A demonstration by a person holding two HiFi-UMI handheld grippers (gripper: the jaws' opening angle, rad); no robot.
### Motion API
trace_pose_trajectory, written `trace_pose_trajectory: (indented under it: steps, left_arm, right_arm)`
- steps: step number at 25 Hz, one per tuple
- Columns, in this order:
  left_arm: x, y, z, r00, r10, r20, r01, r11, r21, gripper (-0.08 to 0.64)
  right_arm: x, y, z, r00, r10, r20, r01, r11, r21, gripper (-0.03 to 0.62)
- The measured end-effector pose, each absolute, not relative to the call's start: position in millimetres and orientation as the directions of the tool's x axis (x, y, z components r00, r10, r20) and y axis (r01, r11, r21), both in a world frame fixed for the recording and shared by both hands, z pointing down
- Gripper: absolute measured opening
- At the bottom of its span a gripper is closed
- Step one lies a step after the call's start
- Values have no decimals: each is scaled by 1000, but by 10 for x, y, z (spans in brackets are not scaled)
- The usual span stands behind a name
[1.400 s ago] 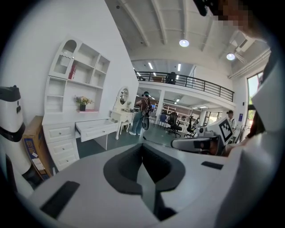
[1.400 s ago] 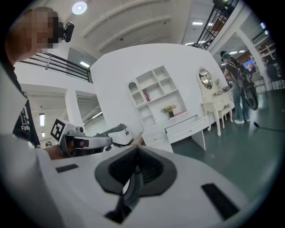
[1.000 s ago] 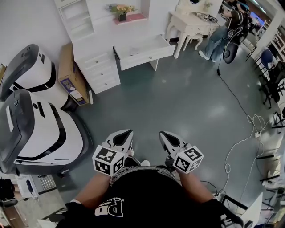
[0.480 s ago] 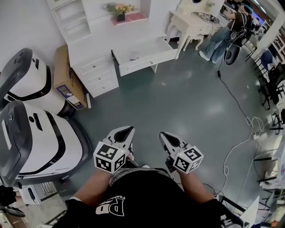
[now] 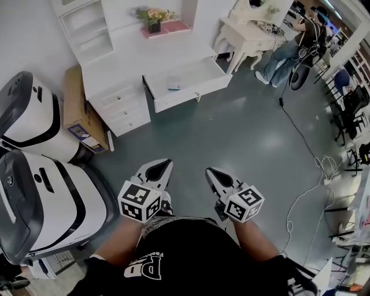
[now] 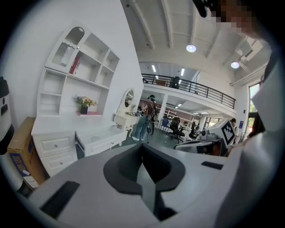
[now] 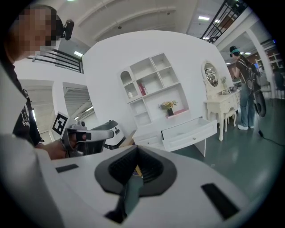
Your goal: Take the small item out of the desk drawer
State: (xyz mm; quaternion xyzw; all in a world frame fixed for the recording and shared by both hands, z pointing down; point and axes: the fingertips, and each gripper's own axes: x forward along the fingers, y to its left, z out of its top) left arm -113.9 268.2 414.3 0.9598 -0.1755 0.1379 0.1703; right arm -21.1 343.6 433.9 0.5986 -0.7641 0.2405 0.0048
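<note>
Lying in the open drawer (image 5: 191, 95) of the white desk (image 5: 124, 58), a small pale item (image 5: 174, 82) shows in the head view, across the floor (image 5: 231, 133) and well apart from the person. The left claw (image 5: 157, 171) and right claw (image 5: 215, 175) are held low by the body, each with jaws closed together on nothing. The step in hand looks like the approach: walk up square to the drawer front, open one claw before reaching in, and descend from above.

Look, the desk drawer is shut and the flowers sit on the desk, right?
No, the desk drawer is pulled open, not shut, with a small item lying inside it. The head view shows this. The flowers do sit on the desk.
</note>
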Motion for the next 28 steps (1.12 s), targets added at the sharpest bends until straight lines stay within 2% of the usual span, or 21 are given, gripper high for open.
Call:
trace_pose_trajectory:
  steps: [15, 28]
  left_arm:
    - [-1331, 1503, 4290, 902, -267, 339, -367, -888, 278, 15]
    - [-1208, 1264, 4406, 905, -240, 351, -352, -886, 301, 15]
  right_arm:
    - [-337, 2317, 4342, -233, -921, 312, -929, 116, -350, 9]
    - [-157, 2139, 4507, -194, -914, 356, -923, 47, -382, 9]
